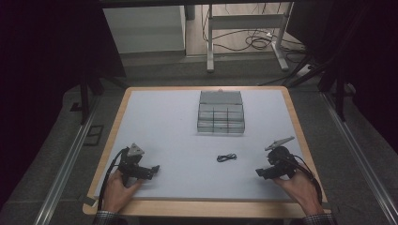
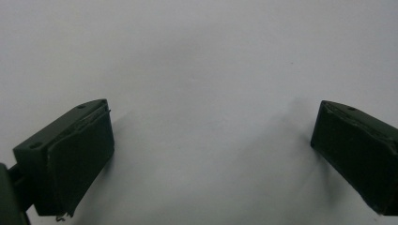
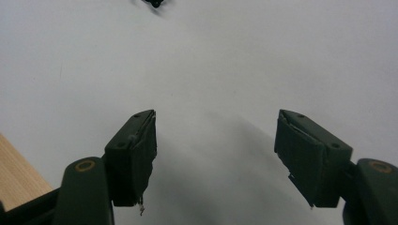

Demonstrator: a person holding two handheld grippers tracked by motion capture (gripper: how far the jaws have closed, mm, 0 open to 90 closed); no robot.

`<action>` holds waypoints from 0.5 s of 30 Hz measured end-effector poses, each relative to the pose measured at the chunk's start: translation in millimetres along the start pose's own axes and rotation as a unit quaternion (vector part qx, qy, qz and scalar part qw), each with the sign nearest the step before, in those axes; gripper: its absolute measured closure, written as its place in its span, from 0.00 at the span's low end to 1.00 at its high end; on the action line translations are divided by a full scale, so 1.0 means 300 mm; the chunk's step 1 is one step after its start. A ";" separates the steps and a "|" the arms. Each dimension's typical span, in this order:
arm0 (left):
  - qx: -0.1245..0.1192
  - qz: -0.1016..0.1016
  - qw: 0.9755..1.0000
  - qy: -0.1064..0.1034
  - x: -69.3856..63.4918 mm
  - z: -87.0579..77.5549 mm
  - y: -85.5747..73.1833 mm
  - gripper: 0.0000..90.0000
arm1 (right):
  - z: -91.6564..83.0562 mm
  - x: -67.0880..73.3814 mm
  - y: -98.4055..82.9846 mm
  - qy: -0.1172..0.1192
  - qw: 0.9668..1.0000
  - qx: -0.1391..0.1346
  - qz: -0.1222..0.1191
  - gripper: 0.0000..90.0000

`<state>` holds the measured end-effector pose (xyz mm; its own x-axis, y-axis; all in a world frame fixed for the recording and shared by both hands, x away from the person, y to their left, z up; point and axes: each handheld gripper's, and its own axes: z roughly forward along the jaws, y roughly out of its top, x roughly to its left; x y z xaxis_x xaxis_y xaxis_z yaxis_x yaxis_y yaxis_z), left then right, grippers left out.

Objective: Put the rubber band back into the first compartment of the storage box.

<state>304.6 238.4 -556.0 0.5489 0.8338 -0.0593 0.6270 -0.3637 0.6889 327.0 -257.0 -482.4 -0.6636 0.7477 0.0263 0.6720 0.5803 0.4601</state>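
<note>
Your white table (image 1: 169,136) spans the centre of the high view, with the clear compartment box (image 1: 221,112) above its middle. Your left gripper (image 1: 153,169) sits lower left and your right gripper (image 1: 261,172) lower right, both spread wide with nothing between the jaws. The small black cable (image 1: 226,158) lies between them, just below centre.

The left gripper (image 1: 155,168) sits low at the near left, jaws spread wide with nothing between them. The right gripper (image 1: 259,172), at the near right, points leftward, seemingly tilted downward, jaws apart and empty.
</note>
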 end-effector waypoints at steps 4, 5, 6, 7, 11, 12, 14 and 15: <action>0.000 0.000 1.000 0.000 0.000 0.000 0.000 0.00 | 0.007 0.005 0.027 0.001 1.000 0.008 -0.009 0.37; 0.000 0.000 1.000 0.000 0.000 0.000 0.000 0.00 | 0.009 0.005 0.033 0.002 1.000 0.010 -0.011 0.37; 0.000 0.000 1.000 0.000 0.000 0.000 0.000 0.00 | 0.011 0.006 0.039 0.001 1.000 0.012 -0.012 0.38; 0.000 0.000 1.000 0.000 0.000 0.000 0.000 0.00 | 0.011 0.006 0.039 0.001 1.000 0.012 -0.012 0.38; 0.000 0.000 1.000 0.000 0.000 0.000 0.000 0.00 | 0.020 0.012 0.069 0.003 1.000 0.020 -0.019 0.41; 0.000 0.000 1.000 0.000 0.000 0.000 0.000 0.00 | 0.022 0.013 0.075 0.002 1.000 0.021 -0.021 0.42; 0.000 0.000 1.000 0.000 0.000 0.000 0.000 0.00 | 0.028 0.015 0.089 0.006 0.999 0.027 -0.024 0.43; 0.000 0.000 1.000 0.000 0.000 0.000 0.000 0.00 | 0.031 0.016 0.093 0.006 0.999 0.027 -0.025 0.43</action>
<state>304.6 238.3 -556.0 0.5486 0.8339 -0.0601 0.6271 -0.3629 0.6893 345.6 -234.1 -477.6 -0.7010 0.7130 0.0158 0.6543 0.6342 0.4120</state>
